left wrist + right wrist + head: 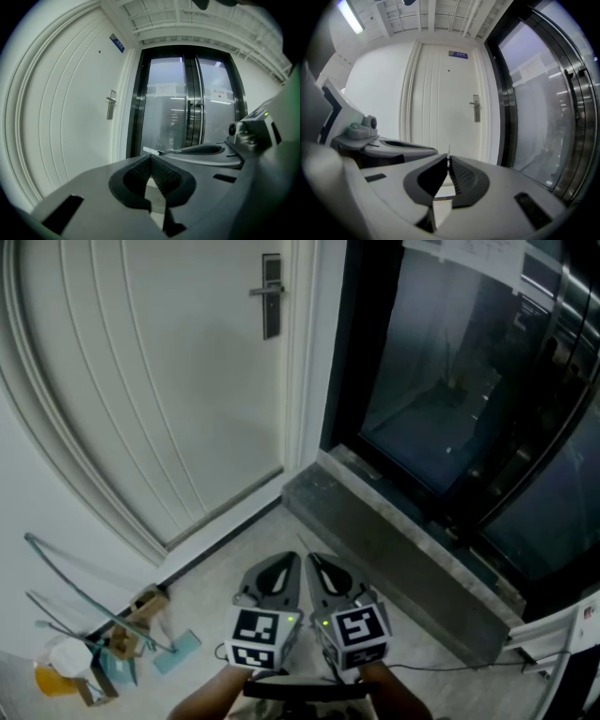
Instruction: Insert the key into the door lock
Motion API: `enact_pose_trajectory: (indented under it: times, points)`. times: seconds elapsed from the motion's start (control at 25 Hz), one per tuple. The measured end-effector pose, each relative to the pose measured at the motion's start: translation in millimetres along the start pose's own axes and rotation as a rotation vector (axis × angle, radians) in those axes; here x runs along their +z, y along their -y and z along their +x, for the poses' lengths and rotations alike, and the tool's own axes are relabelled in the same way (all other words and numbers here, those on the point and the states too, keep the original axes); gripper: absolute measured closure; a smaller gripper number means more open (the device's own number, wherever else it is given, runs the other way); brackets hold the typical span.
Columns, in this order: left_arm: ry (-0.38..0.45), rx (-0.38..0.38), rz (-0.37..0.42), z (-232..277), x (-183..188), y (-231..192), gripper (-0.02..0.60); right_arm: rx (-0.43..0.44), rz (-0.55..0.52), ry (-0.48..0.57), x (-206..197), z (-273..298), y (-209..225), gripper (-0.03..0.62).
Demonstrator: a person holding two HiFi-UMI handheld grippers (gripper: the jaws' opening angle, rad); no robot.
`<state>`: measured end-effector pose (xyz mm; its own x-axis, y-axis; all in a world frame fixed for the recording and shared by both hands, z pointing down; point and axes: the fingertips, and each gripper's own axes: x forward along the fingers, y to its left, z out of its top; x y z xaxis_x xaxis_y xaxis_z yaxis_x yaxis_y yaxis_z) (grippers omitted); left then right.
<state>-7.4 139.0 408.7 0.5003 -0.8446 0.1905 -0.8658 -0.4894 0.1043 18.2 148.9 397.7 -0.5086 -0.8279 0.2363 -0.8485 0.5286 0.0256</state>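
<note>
Key (pixel 448 150) stands edge-on, pinched between the right gripper's (pixel 448 160) closed jaws and aimed at the lock (pixel 476 108), well ahead on the door, likely for a straight approach. Left gripper (pixel 151 158) rides alongside, jaws together and empty.

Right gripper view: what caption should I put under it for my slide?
The right claw, shut on a thin key, points toward the white door and its lock plate.

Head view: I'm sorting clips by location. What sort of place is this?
Probably an office-type building's corridor: a white door with a lever-handle lock, dark glass double doors beside it, and a small blue sign at the door's top.
</note>
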Motion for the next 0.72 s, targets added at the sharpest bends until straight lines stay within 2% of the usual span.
enact_pose_trajectory:
  times: [0.36,0.44,0.72]
  points:
    - [0.015,-0.026,-0.003,3,7,-60,0.572,-0.029,-0.028,0.031,14,56,-22,0.574]
    - [0.01,-0.029,-0.009,5,7,-71,0.572,-0.026,-0.007,0.002,14,65,-29,0.574]
    - [0.006,-0.04,-0.005,19,12,-89,0.572,-0.014,0.021,-0.014,16,90,-31,0.574]
